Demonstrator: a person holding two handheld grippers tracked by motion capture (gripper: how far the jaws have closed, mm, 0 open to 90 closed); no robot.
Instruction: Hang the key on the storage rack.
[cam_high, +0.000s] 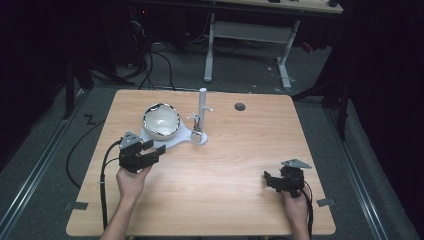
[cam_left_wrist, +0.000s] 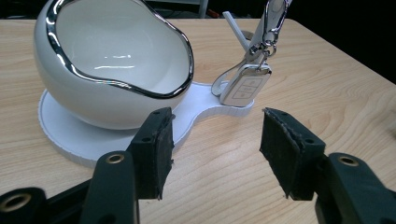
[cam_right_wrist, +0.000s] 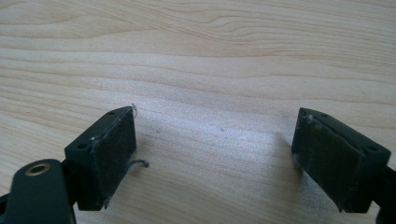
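A white bowl (cam_high: 161, 120) with a silver rim rests tilted on a white base plate (cam_high: 176, 140). A white post (cam_high: 202, 102) rises from the plate's right end. A silver key fob (cam_high: 198, 132) hangs from a peg on the post. My left gripper (cam_high: 154, 147) is open just in front of the plate's near edge, with nothing between its jaws. In the left gripper view the bowl (cam_left_wrist: 112, 60) is ahead on the left and the key fob (cam_left_wrist: 245, 85) hangs ahead on the right by a metal clip (cam_left_wrist: 271, 21). My right gripper (cam_high: 268, 181) stands open over bare wood (cam_right_wrist: 215, 93).
The wooden table (cam_high: 225, 165) has a dark round hole (cam_high: 240, 106) at the back right. Grey tape tabs (cam_high: 76, 205) mark the front corners. A cable (cam_high: 103, 185) trails from the left gripper off the front edge. A white desk frame (cam_high: 250, 35) stands beyond the table.
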